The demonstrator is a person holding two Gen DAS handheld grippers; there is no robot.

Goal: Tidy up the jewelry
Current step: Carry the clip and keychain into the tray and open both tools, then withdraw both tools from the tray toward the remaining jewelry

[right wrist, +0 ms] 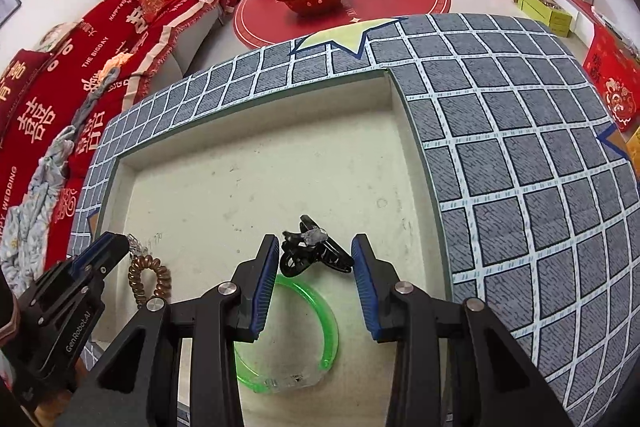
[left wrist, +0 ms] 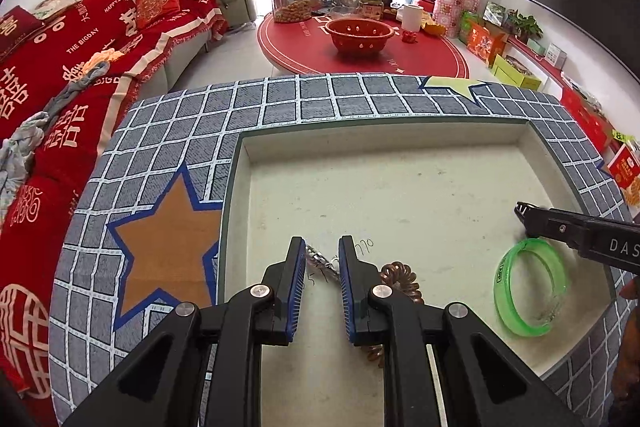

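Left gripper (left wrist: 321, 251) hangs spread around the silver trinket (left wrist: 320, 261), framing it for a pinch; right gripper (right wrist: 316, 247), also spread, brackets the black hair clip (right wrist: 310, 251), green bangle (right wrist: 320, 311) beneath.

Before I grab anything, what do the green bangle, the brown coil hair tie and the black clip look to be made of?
Green bangle: likely translucent glossy plastic; the tray shows through it.
Brown coil hair tie: probably springy plastic, shiny spiral loops.
Black clip: seemingly hard glossy plastic, with a clear, gem-like piece on top.
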